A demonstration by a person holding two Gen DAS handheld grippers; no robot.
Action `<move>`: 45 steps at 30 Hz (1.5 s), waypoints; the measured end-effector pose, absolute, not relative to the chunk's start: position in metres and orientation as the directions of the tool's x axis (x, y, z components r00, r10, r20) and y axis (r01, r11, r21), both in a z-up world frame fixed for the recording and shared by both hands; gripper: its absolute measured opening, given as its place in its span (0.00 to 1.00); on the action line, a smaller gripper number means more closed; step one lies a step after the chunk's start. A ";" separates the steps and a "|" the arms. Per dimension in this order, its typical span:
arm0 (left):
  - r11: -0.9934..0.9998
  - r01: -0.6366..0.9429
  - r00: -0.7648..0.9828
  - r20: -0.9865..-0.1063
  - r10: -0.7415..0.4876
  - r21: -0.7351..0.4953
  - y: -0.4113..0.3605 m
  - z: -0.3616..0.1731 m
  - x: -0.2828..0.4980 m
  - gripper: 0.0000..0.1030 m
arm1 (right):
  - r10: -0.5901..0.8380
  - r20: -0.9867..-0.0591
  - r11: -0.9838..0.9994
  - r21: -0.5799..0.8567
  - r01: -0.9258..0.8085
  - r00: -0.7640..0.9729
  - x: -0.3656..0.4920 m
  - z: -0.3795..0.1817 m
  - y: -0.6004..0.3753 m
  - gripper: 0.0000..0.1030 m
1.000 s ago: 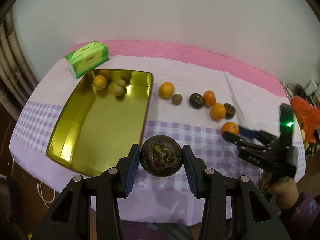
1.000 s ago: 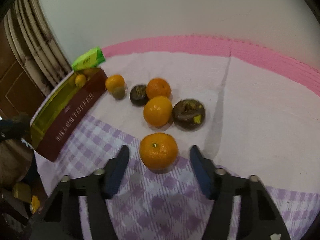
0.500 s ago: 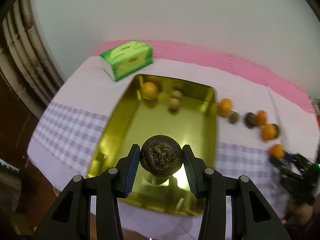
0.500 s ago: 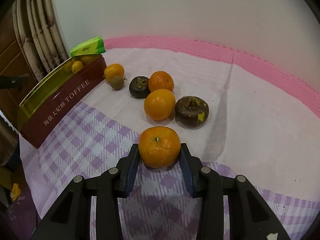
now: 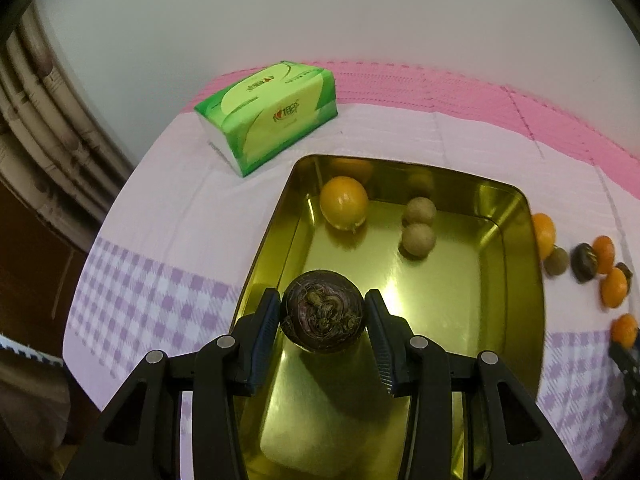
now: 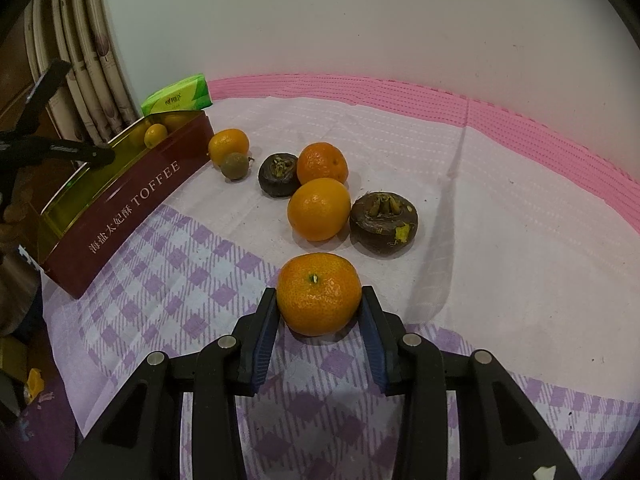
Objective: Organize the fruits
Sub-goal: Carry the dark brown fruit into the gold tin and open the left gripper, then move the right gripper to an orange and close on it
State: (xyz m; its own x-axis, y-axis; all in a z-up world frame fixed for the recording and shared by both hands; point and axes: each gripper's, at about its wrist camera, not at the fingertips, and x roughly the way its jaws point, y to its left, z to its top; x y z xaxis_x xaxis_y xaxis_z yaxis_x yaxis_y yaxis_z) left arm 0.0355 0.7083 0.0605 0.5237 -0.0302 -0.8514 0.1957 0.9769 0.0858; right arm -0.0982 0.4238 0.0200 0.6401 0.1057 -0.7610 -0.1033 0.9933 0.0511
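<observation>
1. Fruit held by the left gripper point(image 5: 323, 314) is a dark purple-brown mangosteen point(image 5: 323, 311), round and rough-skinned, its dried calyx facing the camera; both blue ribbed pads press its sides, so it is gripped.
2. It hangs over the near half of the gold tin tray point(image 5: 516, 280), a shiny rectangular tin with rounded corners and mirror-like walls.
3. At the tray's far end lie a smooth yellow-orange citrus point(image 5: 344, 208) and two small tan round fruits point(image 5: 418, 225), the pair touching each other.
4. The right gripper point(image 6: 319, 310) is clamped on a pebbly-skinned mandarin point(image 6: 317, 298), pads against its left and right sides; the fruit rests on the purple-checked tablecloth point(image 6: 180, 300) with its stem end pointing up (slightly toward the camera).
5. Beyond it sit two more mandarins point(image 6: 319, 208), two mangosteens point(image 6: 383, 218), and an orange fruit with a small brownish one just beside the tray's maroon wall.
6. A green tissue pack point(image 5: 268, 114) lies behind the tray.
</observation>
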 end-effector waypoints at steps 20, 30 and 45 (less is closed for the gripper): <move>0.956 0.198 0.540 -0.838 0.077 0.215 0.694 0.046 0.060 0.46 | 0.110 -0.760 0.993 0.057 -0.103 0.640 -0.098 0.020 0.423 0.37; 0.965 0.176 0.600 -0.799 0.050 0.193 0.692 0.084 0.010 0.68 | 0.109 -0.760 0.993 0.057 -0.102 0.641 -0.098 0.020 0.423 0.37; 0.994 0.101 0.560 -0.824 -0.083 -0.031 0.711 0.106 -0.112 0.72 | 0.109 -0.760 0.993 0.058 -0.101 0.641 -0.098 0.019 0.423 0.37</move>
